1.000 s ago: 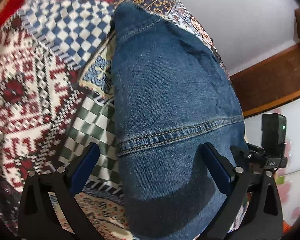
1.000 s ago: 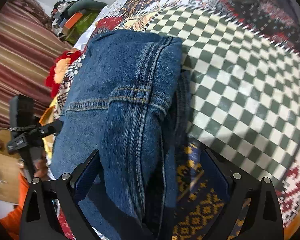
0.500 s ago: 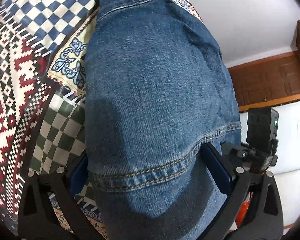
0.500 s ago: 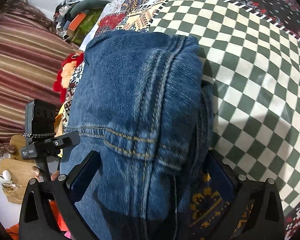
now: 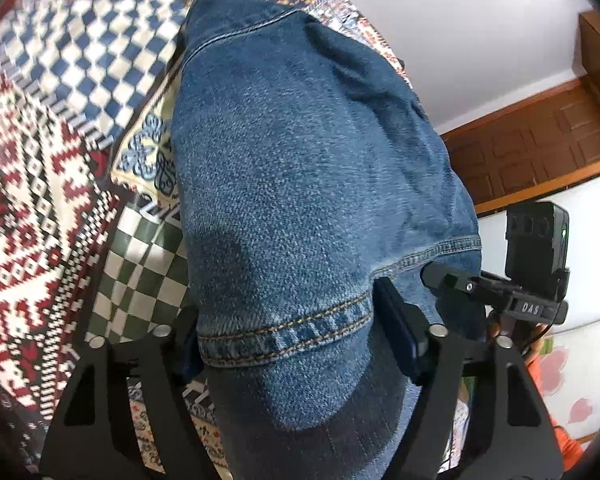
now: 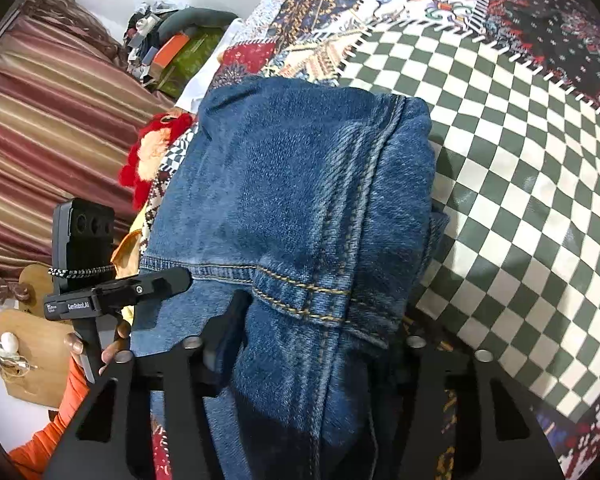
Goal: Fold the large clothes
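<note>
A folded blue denim garment [image 5: 300,184] lies on the patchwork quilt [image 5: 40,184], its stitched seam band nearest me. My left gripper [image 5: 292,340] straddles that band. Its jaws are closing and both pads press the bunched denim. In the right wrist view the same denim garment [image 6: 300,184] fills the centre. My right gripper [image 6: 316,340] is closing on its near seam, with fabric pinched between the pads and the right finger hidden behind cloth. Each view shows the other gripper at the garment's side: the right one [image 5: 536,248] and the left one [image 6: 84,248].
The quilt's green-and-white checked patch [image 6: 520,200] spreads to the right of the garment. A red plush toy [image 6: 156,152], a pile of clutter [image 6: 172,44] and a striped curtain [image 6: 40,128] lie beyond the bed's edge. A wooden panel [image 5: 540,152] and a white wall stand behind.
Both grippers slid forward over the garment's near edge with wide jaws, then narrowed onto the denim. The seam band now sits bunched between the fingers in each view.
</note>
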`<state>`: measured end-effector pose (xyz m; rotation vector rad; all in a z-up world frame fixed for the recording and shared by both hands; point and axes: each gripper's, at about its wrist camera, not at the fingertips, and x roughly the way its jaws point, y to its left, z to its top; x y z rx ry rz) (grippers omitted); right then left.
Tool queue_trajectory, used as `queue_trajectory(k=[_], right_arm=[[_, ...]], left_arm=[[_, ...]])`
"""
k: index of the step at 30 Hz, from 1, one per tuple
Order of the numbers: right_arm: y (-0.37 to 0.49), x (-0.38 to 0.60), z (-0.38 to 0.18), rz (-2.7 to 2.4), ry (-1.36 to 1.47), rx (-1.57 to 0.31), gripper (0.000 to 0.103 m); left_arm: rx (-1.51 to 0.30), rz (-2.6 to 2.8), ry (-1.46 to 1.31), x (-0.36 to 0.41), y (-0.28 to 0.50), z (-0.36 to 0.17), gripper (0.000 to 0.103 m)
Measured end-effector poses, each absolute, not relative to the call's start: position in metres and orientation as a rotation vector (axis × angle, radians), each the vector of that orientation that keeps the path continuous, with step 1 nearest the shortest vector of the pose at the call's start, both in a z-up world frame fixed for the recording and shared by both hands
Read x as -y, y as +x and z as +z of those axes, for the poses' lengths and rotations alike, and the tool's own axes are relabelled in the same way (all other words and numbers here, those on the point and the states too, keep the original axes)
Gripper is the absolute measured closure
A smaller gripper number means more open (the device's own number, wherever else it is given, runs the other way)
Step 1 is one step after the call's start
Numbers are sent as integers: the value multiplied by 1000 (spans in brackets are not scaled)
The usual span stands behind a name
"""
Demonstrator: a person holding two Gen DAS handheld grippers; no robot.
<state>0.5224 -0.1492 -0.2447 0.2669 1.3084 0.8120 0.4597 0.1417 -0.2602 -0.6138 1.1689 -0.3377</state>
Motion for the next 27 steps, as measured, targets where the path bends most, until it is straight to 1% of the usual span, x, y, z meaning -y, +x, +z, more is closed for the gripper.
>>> queue_trajectory(k=[4, 11, 15, 21, 27], right_arm=[[517, 148, -226, 820, 266, -1294, 59], [494, 134, -180, 852, 229, -1217, 60], [477, 107, -151, 877, 190, -1174, 60], [456, 68, -134, 909, 148, -1162, 60], [439, 29, -147, 929, 122, -1205, 60]], left_arm=[[-1122, -344, -584, -142, 449, -231, 35], [-1019, -332, -548, -161, 416, -174, 36], [-976, -320, -546, -182, 391, -149, 36], [-944, -285, -561, -217, 360, -140, 36], [-970, -233, -607, -253, 332, -158, 36]])
